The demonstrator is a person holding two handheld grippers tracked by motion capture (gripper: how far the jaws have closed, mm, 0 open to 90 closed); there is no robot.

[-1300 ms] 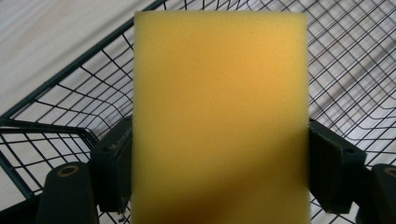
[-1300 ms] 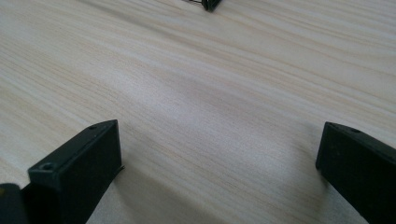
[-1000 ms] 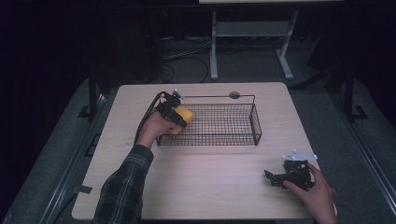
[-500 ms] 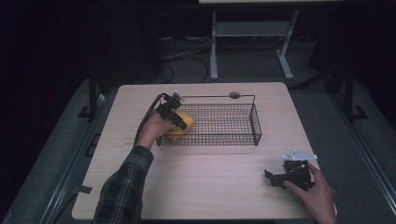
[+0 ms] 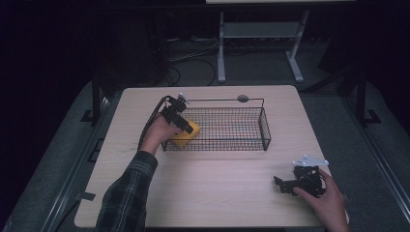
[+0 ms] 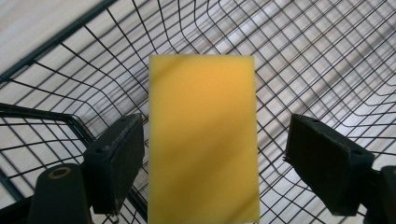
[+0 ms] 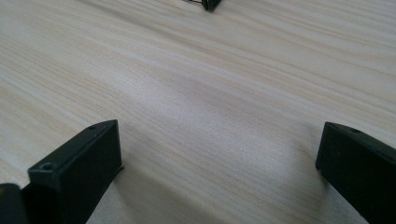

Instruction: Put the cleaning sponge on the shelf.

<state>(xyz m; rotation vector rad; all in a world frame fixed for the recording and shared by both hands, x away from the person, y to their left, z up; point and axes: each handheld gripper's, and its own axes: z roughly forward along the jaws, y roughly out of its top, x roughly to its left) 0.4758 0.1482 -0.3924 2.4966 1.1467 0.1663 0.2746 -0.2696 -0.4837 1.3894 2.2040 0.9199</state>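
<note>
One yellow sponge (image 6: pixel 203 140) between left hand-held gripper (image 6: pixel 219 163) jaws

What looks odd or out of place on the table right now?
Nothing stands out. The yellow sponge sits between the left tool's open jaws in the wire basket, which stands square on the table. The right tool rests open on bare wood.

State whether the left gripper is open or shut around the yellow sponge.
Open. Gaps show between the left gripper jaws and the yellow sponge, inside the wire basket.
</note>
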